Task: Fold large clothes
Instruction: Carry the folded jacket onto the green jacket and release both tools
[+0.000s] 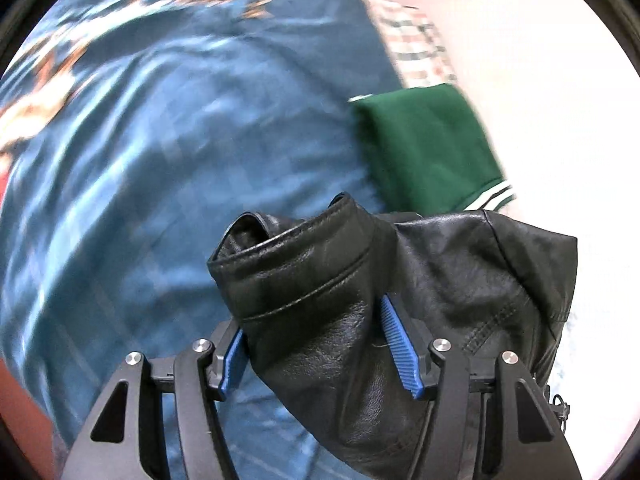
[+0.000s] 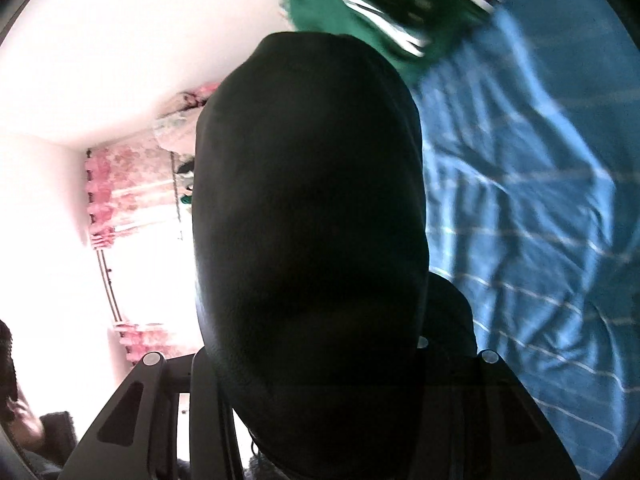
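Observation:
A black leather jacket hangs above the bed. In the left wrist view, my left gripper is shut on a rolled, stitched edge of it, with the blue pads pressing on both sides. In the right wrist view, a dark bulge of the same jacket fills the middle and hides the fingertips of my right gripper. That gripper's jaws stand around the leather and look shut on it. Both views are blurred by motion.
A blue checked bedspread lies below and shows again in the right wrist view. On it sits a folded green garment with white stripes, and behind that a plaid cloth. A pink floral curtain hangs by a bright window.

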A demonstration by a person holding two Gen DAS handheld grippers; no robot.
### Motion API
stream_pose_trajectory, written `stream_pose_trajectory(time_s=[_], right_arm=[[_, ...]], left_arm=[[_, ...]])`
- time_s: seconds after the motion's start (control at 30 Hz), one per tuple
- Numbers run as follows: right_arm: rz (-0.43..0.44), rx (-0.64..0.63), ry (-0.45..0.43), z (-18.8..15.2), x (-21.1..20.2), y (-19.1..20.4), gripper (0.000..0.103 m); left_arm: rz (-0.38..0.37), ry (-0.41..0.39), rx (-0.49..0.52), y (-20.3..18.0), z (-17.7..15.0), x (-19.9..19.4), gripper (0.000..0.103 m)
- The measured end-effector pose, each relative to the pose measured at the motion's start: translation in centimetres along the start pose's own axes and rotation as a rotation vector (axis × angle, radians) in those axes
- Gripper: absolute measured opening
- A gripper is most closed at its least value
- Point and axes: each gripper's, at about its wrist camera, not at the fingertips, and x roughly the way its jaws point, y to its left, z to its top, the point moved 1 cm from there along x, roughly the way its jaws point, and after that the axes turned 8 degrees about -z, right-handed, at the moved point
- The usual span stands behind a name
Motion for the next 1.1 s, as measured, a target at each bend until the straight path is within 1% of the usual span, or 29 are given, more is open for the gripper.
stream_pose_trajectory(time_s=[0.03,0.07,0.13,0.2,0.27,0.33,0.37,0.4,0.43,0.47,0.5,0.57,0.63,0.7,0.73,0.77,0.83,0.87,0.93,0.97,1.0,1.03,1.07,1.1], right_arm=[[0.006,-0.016,-0.023,0.8,0.3,1.8,0.048],[0.011,-0.025,-0.036,1.1,0.0,2.6,0.048],[0.031,-0.034,-0.082,2.6,-0.6,4.8,0.048],[0.054,-0.039,-0.133,6.2,0.8,7.6,0.048],[0.082,-0.046,-0.166,10.2,2.2,10.0,0.048],[0.113,-0.046,-0.180,13.4,3.3,11.2,0.048],[0.130,-0.039,-0.186,16.0,4.1,11.9,0.048],[0.143,-0.039,-0.181,18.3,4.9,12.3,0.048],[0.151,-0.037,-0.178,19.8,5.4,12.4,0.048],[0.163,-0.035,-0.163,22.7,6.5,12.5,0.048],[0.169,-0.038,-0.149,24.6,7.3,12.4,0.048],[0.163,-0.031,-0.119,29.8,9.1,11.0,0.048],[0.139,-0.012,-0.084,34.5,10.4,9.1,0.048],[0.086,0.035,-0.059,38.3,11.8,6.0,0.048],[0.036,0.062,-0.068,40.0,12.2,4.2,0.048],[0.016,0.079,-0.073,41.0,12.4,3.1,0.048],[0.002,0.090,-0.081,42.8,12.5,1.5,0.048],[-0.007,0.079,-0.080,43.3,12.5,1.5,0.050],[-0.052,0.075,-0.061,44.0,12.4,1.9,0.058],[-0.094,0.062,-0.048,44.4,12.2,2.4,0.062],[-0.183,0.025,-0.034,44.5,12.3,3.5,0.069],[-0.241,0.004,-0.035,43.4,12.3,4.2,0.070],[-0.285,-0.011,-0.040,43.4,12.0,5.0,0.074],[-0.397,-0.054,-0.065,42.7,11.7,6.5,0.079]], left_arm=[[-0.020,-0.001,0.022,-1.3,1.4,0.1,0.057],[-0.043,0.000,0.053,-3.0,3.3,0.3,0.057],[-0.075,-0.002,0.090,-5.4,6.1,0.7,0.057],[-0.108,-0.001,0.127,-8.2,9.5,1.6,0.057],[-0.151,-0.022,0.157,-11.0,12.9,2.5,0.057],[-0.174,-0.045,0.182,-13.1,15.7,3.7,0.057],[-0.188,-0.056,0.186,-14.1,17.2,4.7,0.057],[-0.190,-0.065,0.189,-14.8,18.4,5.7,0.057],[-0.196,-0.076,0.185,-15.3,19.7,6.9,0.057],[-0.202,-0.085,0.183,-15.6,20.5,8.0,0.057],[-0.200,-0.089,0.186,-15.8,21.2,9.2,0.057],[-0.190,-0.097,0.204,-16.0,22.9,12.7,0.057],[-0.149,-0.056,0.234,-15.5,24.0,17.1,0.057],[-0.107,-0.013,0.238,-14.8,24.3,20.7,0.057],[-0.083,0.013,0.238,-14.4,24.1,22.5,0.057],[-0.055,0.033,0.256,-14.2,23.7,24.2,0.057],[-0.034,0.040,0.299,-14.2,23.2,25.8,0.057],[-0.022,0.043,0.337,-14.7,22.7,26.1,0.057],[0.018,0.034,0.397,-15.4,22.0,25.9,0.057],[0.038,0.036,0.413,-15.7,21.7,25.7,0.057],[0.062,0.044,0.431,-15.9,21.4,25.6,0.057],[0.085,0.051,0.445,-16.2,21.4,25.4,0.057],[0.110,0.056,0.462,-16.4,21.1,24.9,0.057],[0.128,0.059,0.475,-16.7,20.9,24.6,0.057]])
